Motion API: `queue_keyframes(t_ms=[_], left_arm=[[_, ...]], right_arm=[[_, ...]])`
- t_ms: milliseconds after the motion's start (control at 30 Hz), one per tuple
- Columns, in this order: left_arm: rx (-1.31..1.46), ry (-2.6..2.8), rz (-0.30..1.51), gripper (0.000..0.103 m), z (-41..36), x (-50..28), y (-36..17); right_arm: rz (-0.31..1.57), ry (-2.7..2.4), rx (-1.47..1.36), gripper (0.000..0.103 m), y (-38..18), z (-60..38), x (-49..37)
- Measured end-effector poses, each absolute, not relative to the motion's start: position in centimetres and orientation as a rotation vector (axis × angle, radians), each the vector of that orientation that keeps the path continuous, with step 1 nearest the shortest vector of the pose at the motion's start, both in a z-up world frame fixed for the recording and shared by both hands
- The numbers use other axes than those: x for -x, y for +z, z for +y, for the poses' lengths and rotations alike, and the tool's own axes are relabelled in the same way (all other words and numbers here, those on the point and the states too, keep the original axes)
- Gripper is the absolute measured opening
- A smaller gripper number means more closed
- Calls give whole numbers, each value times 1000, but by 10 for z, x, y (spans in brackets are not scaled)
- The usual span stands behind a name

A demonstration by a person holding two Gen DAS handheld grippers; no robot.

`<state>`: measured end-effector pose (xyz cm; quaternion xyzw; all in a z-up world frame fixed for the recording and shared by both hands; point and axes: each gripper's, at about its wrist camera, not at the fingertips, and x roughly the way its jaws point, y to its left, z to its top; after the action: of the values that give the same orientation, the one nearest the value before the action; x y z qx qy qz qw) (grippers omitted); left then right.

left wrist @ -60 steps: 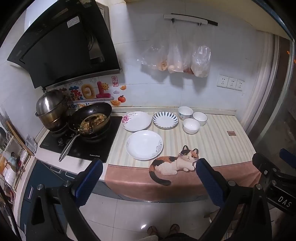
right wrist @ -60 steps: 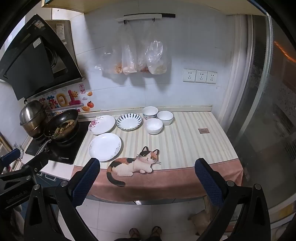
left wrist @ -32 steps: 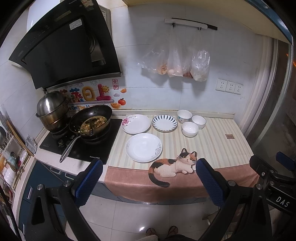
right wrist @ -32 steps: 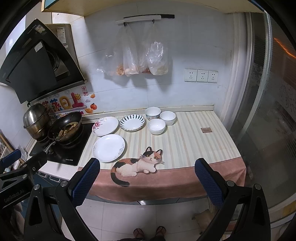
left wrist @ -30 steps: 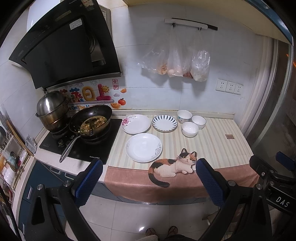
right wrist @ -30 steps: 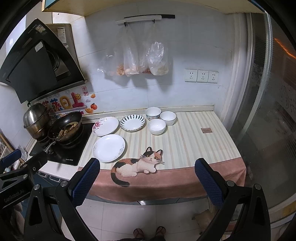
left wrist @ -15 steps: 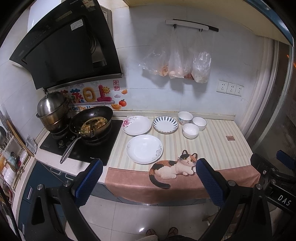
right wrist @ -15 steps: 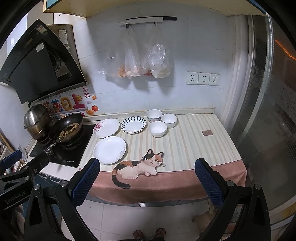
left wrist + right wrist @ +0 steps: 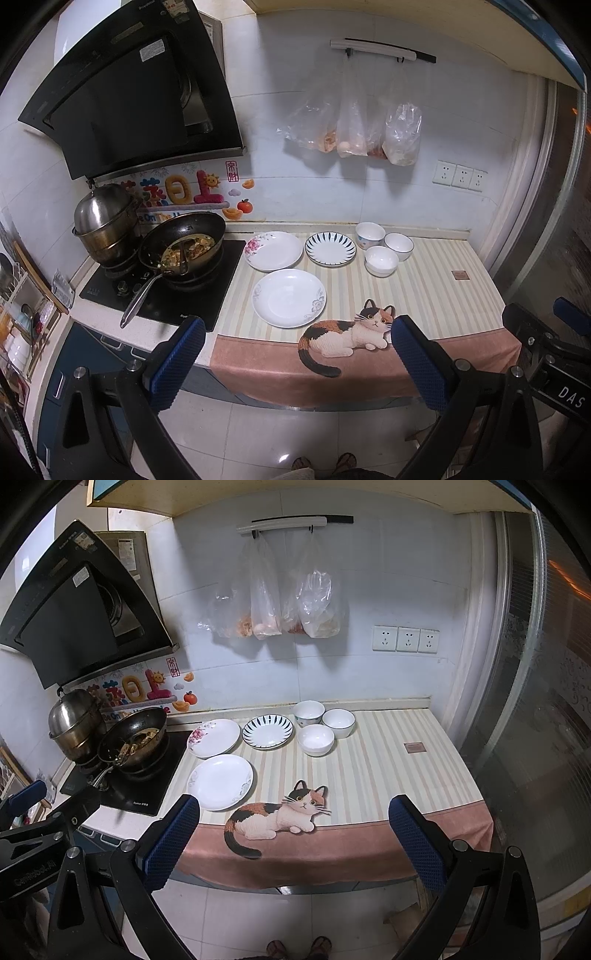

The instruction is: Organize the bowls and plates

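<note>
Three plates lie on the striped counter: a white plate [image 9: 289,297] nearest me, a flowered plate [image 9: 274,250] behind it, and a blue-striped plate [image 9: 330,248] to its right. Three white bowls [image 9: 381,260] cluster right of the plates. The same plates [image 9: 220,781] and bowls [image 9: 316,739] show in the right wrist view. My left gripper [image 9: 293,363] is open and empty, held back from the counter's front edge. My right gripper [image 9: 293,843] is also open and empty, likewise short of the counter.
A black stove [image 9: 162,291] at the left carries a wok of food [image 9: 183,249] with a long handle and a steel pot [image 9: 103,225]. A cat picture [image 9: 345,338] marks the counter cloth. Plastic bags [image 9: 354,129] hang on the wall. A glass door [image 9: 535,701] stands right.
Both grippers drifted slightly; the counter sits a little lower in both views than two seconds ago. Nothing on the counter has moved. Both grippers stay open.
</note>
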<state>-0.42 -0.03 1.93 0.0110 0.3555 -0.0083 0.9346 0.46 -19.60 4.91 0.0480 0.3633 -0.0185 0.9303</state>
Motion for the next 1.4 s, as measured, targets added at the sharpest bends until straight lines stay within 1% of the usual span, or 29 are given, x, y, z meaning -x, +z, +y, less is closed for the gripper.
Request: queue_keyframes(t_ms=[833,1033,1233,1400], left_arm=[[-22,-18,720,103,4,-1,27],[-21,-20,713,103,17,-24,26],[-65,40,649,103,29,-51,6],[-38,40,736,103,41,-109,-39]], right_arm=[[728,-38,-105,103,53,-188,-8],[721,-44,-119,103,51,-182,-15],[675,3,-139,103,34,-175,-40],[770,25,-155,103,-13,-176,-97]])
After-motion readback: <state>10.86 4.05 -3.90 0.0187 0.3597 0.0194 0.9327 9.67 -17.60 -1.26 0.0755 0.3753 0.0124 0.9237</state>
